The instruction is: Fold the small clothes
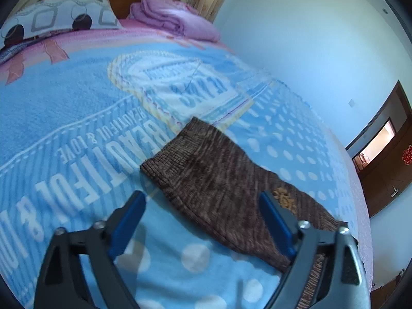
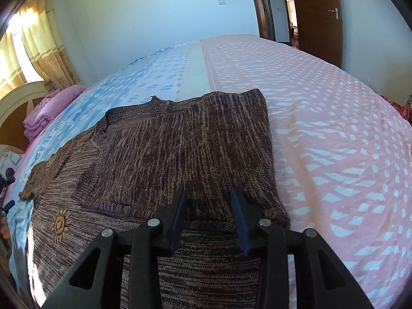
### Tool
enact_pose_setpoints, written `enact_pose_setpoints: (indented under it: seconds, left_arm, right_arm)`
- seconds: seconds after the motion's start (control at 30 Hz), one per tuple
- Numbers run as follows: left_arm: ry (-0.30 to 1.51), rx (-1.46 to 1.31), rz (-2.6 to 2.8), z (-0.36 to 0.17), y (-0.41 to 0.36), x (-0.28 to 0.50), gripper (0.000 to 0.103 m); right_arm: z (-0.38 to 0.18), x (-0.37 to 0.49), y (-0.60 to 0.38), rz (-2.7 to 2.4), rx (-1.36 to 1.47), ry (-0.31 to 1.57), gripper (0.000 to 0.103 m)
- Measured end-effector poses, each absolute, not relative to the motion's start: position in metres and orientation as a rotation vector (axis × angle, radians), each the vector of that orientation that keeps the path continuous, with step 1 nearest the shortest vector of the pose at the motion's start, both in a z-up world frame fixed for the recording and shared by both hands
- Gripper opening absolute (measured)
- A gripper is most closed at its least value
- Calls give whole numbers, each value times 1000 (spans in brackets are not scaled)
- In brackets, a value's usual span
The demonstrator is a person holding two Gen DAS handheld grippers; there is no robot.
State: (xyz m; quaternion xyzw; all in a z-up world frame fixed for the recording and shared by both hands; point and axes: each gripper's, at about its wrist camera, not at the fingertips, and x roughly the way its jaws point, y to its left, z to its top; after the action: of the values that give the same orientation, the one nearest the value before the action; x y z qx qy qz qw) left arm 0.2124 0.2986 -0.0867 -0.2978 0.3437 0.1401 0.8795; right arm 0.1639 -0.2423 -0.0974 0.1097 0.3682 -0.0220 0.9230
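A small brown knitted sweater (image 2: 164,154) with orange sun motifs lies on the bed, its right side folded over the body. My right gripper (image 2: 209,206) hovers open just over the near edge of that folded part, nothing between its fingers. In the left wrist view the sweater's sleeve (image 1: 219,177) stretches flat across the blue blanket. My left gripper (image 1: 203,208) is open wide just above that sleeve, its right finger (image 1: 275,221) over the sleeve and the left finger over the blanket.
The bed is covered by a blue blanket (image 1: 77,103) and a pink dotted blanket (image 2: 334,141). A folded pink quilt (image 1: 175,15) and a pillow (image 1: 56,15) lie at the headboard. A wooden door (image 2: 319,15) and curtains (image 2: 33,43) border the room.
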Motion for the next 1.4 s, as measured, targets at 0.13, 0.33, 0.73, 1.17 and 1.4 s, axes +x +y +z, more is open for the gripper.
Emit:
enact_pose_setpoints:
  seconds: [0.13, 0.33, 0.73, 1.17, 1.4]
  left_arm:
    - [776, -647, 304, -105, 302, 231, 68]
    - [710, -639, 338, -110, 294, 234, 50]
    - [666, -767, 326, -118, 311, 230, 5]
    - [572, -294, 34, -34, 156, 252, 5]
    - [637, -98, -238, -46, 10, 235, 5]
  right_arm:
    - [-97, 164, -243, -40, 224, 756, 41]
    - [-97, 164, -242, -40, 225, 756, 41]
    - [-97, 164, -242, -39, 227, 756, 41]
    - [-98, 164, -242, -40, 226, 757, 41]
    - [-98, 165, -242, -40, 224, 757, 43]
